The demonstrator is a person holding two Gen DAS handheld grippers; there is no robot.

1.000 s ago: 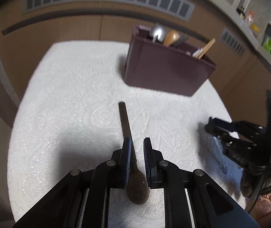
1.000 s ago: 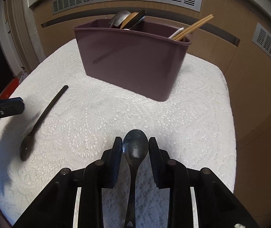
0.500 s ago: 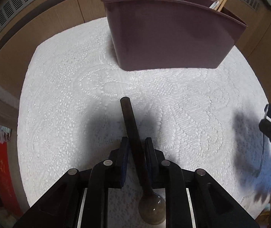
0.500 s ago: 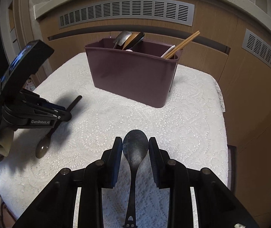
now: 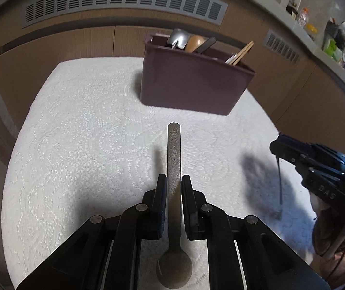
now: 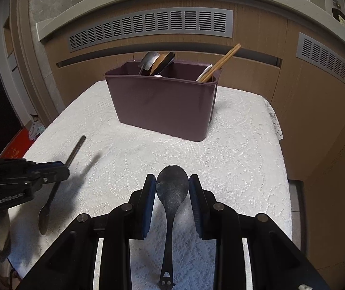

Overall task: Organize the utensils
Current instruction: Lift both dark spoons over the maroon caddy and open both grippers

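A white lace cloth [image 6: 233, 145] covers a small table set against brown cabinet fronts with grey vent grilles. At the far side of the cloth stands a plum-coloured utensil caddy [image 6: 162, 106], already holding a few spoons at its left end and a pair of chopsticks [image 6: 223, 61] at its right.

The left gripper [image 5: 172, 188] has just been closing and now pinches the flat, rough-looking handle of a dull metal spoon [image 5: 174, 154], lifted clear of the cloth, handle pointing toward the caddy and bowl hanging back near the person's hand. The right gripper [image 6: 172, 188] is clamped on the edges of the bowl of a black spoon [image 6: 172, 188], its thin handle trailing back underneath.

Both spoons look stiff and light, so neither should sag or need much force. The metal one's textured handle probably gives a fair hold, though gripped this far from the bowl it may swing about the pads. The black spoon's rounded bowl seems the riskier hold: smooth curved edges could squirt out of the pads, and its neck would likely be a steadier place to grip.
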